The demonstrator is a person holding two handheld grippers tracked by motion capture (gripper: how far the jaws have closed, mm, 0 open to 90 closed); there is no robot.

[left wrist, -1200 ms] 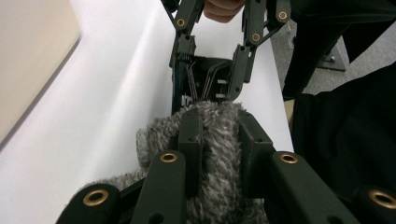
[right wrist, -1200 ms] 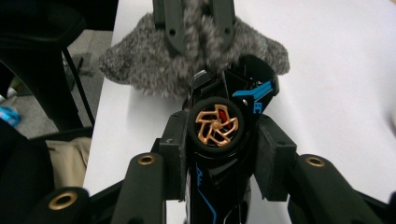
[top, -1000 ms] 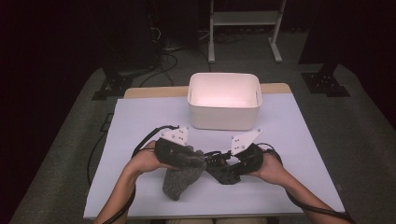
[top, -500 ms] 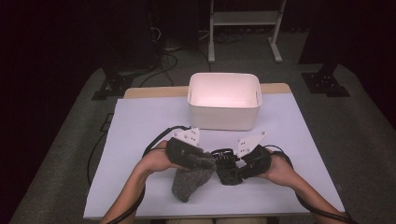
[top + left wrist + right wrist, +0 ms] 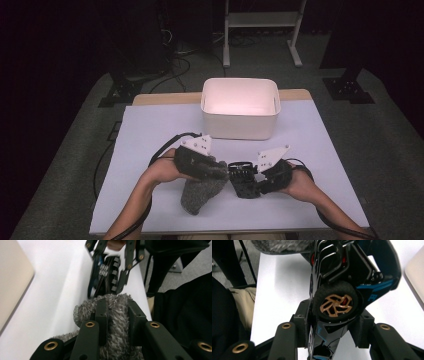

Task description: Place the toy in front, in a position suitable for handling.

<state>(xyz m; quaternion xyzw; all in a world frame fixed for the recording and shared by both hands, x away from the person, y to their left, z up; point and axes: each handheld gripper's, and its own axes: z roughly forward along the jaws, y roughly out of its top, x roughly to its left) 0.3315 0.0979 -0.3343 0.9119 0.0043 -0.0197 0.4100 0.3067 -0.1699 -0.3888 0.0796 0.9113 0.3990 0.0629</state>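
My left gripper (image 5: 221,173) is shut on a grey fuzzy cloth (image 5: 200,193), which hangs down from it onto the white table sheet (image 5: 150,135). The left gripper view shows both jaws of the left gripper (image 5: 117,308) pinching a fold of the cloth (image 5: 117,322). My right gripper (image 5: 248,181) is shut on a black toy car (image 5: 243,176) with blue trim, right beside the cloth. In the right gripper view the car (image 5: 352,272) stands on end between the jaws of the right gripper (image 5: 332,325), its gold-spoked wheel (image 5: 336,304) facing the camera.
A white bin (image 5: 240,127) stands at the back centre of the table, a short way beyond both grippers. Its wall shows as a pale edge (image 5: 12,277) in the left gripper view. Dark stands and cables lie on the floor behind the table.
The left gripper and its cloth have shifted slightly right, closer to the car. The right hand has hardly moved.
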